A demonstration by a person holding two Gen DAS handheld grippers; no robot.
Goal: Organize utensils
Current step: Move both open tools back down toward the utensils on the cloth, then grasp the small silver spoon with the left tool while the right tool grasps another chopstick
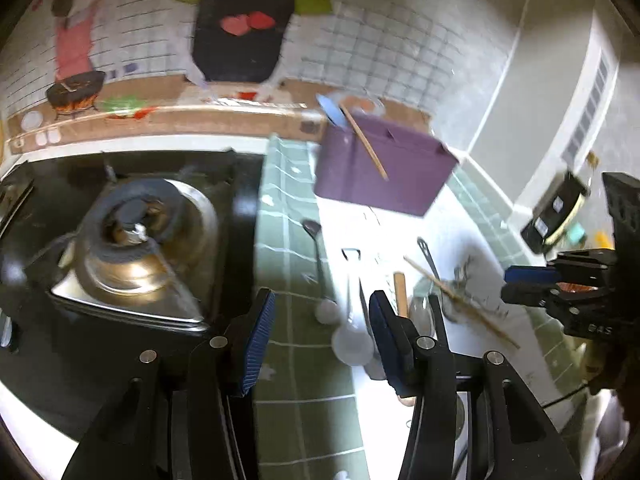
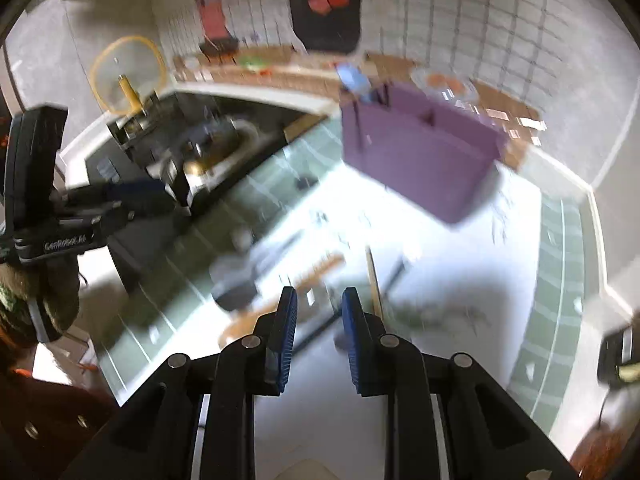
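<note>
Our left claw (image 1: pixel 322 328) and right claw (image 2: pixel 319 326) gape, empty; motion blur smears the utensils (image 2: pixel 280 276) beneath the purple fabric organizer box (image 2: pixel 420 152).

One purple organizer box (image 1: pixel 384 168), two chopsticks (image 1: pixel 460 298), roughly five spoons and ladles (image 1: pixel 352 320), blurred, one stove burner (image 1: pixel 136 232).

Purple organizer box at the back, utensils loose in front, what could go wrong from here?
1. The utensils lie bunched; the open left gripper, over the white ladle, might catch a neighbour too.
2. A wooden chopstick lies slanted across others and could get flicked.
3. The purple organizer box is light-looking; dropping things in may shove it.
</note>
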